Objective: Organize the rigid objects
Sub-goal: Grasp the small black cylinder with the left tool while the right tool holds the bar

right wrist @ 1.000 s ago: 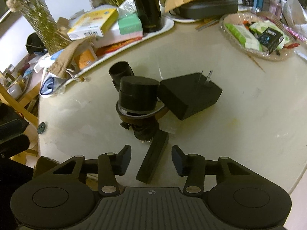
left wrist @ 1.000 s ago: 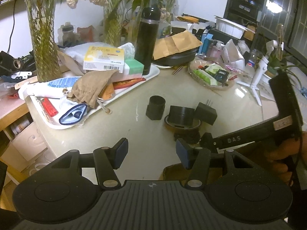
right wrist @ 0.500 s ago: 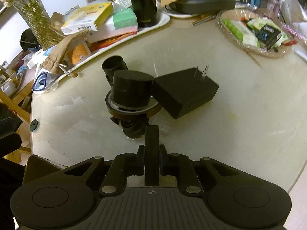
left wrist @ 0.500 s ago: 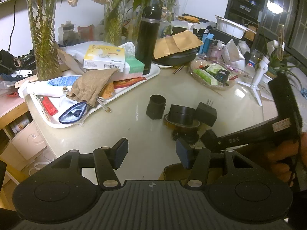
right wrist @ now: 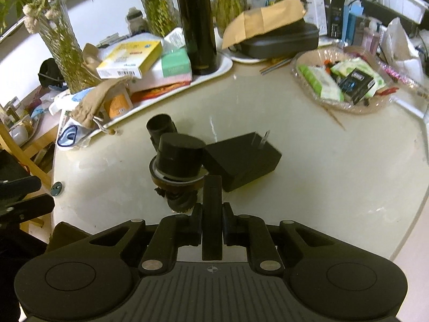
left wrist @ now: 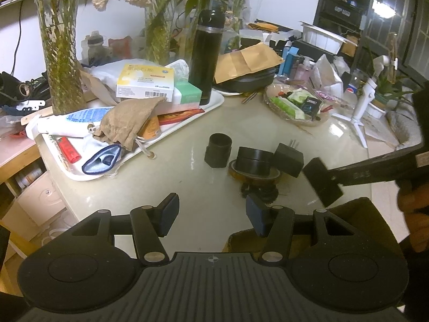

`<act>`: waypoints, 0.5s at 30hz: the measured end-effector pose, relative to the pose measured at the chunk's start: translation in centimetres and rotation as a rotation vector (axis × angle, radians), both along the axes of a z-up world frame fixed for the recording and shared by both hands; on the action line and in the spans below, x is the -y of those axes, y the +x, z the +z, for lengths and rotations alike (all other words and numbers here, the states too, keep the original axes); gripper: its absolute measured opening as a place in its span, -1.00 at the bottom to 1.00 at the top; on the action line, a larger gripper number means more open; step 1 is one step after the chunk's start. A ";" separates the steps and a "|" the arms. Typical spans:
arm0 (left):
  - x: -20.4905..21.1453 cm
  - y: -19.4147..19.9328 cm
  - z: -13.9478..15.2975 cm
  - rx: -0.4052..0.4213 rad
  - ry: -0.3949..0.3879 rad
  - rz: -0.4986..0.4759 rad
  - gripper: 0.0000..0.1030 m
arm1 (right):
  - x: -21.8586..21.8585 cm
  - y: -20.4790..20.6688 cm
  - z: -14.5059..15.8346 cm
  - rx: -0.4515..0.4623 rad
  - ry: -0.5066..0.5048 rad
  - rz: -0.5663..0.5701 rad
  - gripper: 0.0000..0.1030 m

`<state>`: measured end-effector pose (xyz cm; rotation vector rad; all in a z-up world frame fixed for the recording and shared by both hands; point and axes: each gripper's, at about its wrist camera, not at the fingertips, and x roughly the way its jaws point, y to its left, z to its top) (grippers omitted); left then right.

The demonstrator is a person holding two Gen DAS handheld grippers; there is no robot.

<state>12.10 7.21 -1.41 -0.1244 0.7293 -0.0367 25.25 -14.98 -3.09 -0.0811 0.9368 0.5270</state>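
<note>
My right gripper (right wrist: 211,224) is shut on a slim black bar (right wrist: 211,201), held just above the pale table (right wrist: 335,177). Past the bar's tip stands a black cylinder (right wrist: 178,157) on a brown tape roll (right wrist: 161,181). A black tube (right wrist: 161,126) is behind it, a black plug charger (right wrist: 241,161) to its right and a small toothed black piece (right wrist: 182,202) in front. My left gripper (left wrist: 211,213) hangs open and empty near the table's front edge, short of the same tube (left wrist: 217,153), cylinder (left wrist: 253,160) and charger (left wrist: 288,159). The right gripper's front end (left wrist: 323,181) shows at the right.
A white tray (left wrist: 211,104) at the back left holds boxes, a cloth pouch and a black flask (left wrist: 206,56). Glass vases stand behind it. A clear basket of packets (right wrist: 346,83), a black case under a brown envelope (right wrist: 281,40) and a white tripod (left wrist: 359,107) fill the back right.
My right gripper has shut on the black bar that lay on the table and has lifted it a little. The left gripper has stayed put.
</note>
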 end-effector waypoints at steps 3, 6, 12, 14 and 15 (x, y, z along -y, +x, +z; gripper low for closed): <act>-0.1 0.1 -0.1 -0.006 0.003 0.011 0.06 | 0.8 -0.1 0.6 0.005 0.014 -0.004 -0.68; 0.0 0.2 -0.1 -0.011 0.010 0.016 0.07 | 1.4 -0.4 1.2 0.018 0.024 0.001 -0.68; 0.3 0.2 0.2 0.004 0.044 0.024 0.43 | 2.8 -1.1 2.1 0.047 0.030 0.002 -0.68; 0.4 0.3 0.3 0.013 0.050 0.025 0.44 | 3.4 -1.3 2.4 0.053 0.038 -0.001 -0.68; 0.5 0.4 0.3 0.013 0.051 0.023 0.44 | 3.7 -1.4 2.5 0.055 0.043 -0.004 -0.68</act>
